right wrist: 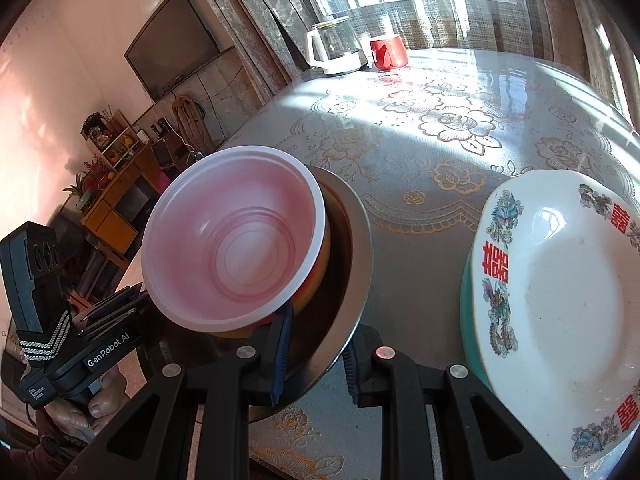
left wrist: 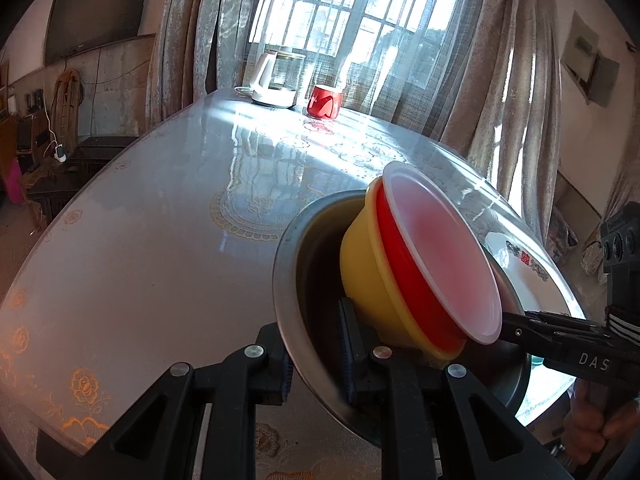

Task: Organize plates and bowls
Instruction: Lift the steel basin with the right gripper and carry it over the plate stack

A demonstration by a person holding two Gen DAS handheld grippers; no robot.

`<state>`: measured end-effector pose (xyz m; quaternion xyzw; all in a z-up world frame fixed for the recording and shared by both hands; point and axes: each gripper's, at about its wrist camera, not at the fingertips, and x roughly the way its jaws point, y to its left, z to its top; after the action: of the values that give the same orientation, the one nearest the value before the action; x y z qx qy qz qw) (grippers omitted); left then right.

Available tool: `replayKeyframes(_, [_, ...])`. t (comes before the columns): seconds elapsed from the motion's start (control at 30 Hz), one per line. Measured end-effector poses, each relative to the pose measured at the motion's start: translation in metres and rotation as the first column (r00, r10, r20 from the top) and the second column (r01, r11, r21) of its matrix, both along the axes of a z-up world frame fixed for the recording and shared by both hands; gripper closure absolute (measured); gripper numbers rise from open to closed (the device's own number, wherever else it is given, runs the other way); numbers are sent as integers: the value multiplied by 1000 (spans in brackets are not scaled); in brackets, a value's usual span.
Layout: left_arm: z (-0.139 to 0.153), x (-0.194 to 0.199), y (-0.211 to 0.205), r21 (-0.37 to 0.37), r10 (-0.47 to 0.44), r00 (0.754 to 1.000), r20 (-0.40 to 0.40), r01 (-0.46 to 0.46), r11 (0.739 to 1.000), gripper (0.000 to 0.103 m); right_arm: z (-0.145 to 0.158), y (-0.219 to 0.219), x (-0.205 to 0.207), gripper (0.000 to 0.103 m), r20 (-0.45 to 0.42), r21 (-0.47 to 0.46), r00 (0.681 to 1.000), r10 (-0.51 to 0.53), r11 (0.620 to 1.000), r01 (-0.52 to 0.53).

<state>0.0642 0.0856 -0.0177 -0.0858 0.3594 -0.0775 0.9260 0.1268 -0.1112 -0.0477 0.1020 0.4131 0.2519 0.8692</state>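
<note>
A steel bowl (left wrist: 288,268) carries a nested stack: a yellow bowl (left wrist: 364,276), a red bowl (left wrist: 404,264) and a whitish plastic bowl (left wrist: 444,248) on top. My left gripper (left wrist: 316,360) is shut on the steel bowl's near rim, one pad inside and one outside. On the opposite side my right gripper (right wrist: 318,360) is shut on the steel bowl (right wrist: 356,248) rim too. The whole stack, with the plastic bowl (right wrist: 240,240) uppermost, sits tilted between the two grippers. Each view shows the other gripper: the right gripper (left wrist: 516,326) and the left gripper (right wrist: 136,300).
A white plate with red characters (right wrist: 560,280) lies on a teal plate (right wrist: 466,300) at the table's right. A white kettle (left wrist: 276,80) and a red mug (left wrist: 325,101) stand at the far edge by the curtained window. The lace-covered round table (left wrist: 180,220) stretches left.
</note>
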Motion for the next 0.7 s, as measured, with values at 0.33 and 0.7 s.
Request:
replayKeyframes(0.33, [11,1,-23,11,-48,999,9,47,999,85,8,-22,-11,80,17,19,999,-43,999,43])
replayKeyframes(0.7, [20,5,-56,20,-125,992,17,125,992,84,19,-57,-24,80,44,57,992,-114,992,112])
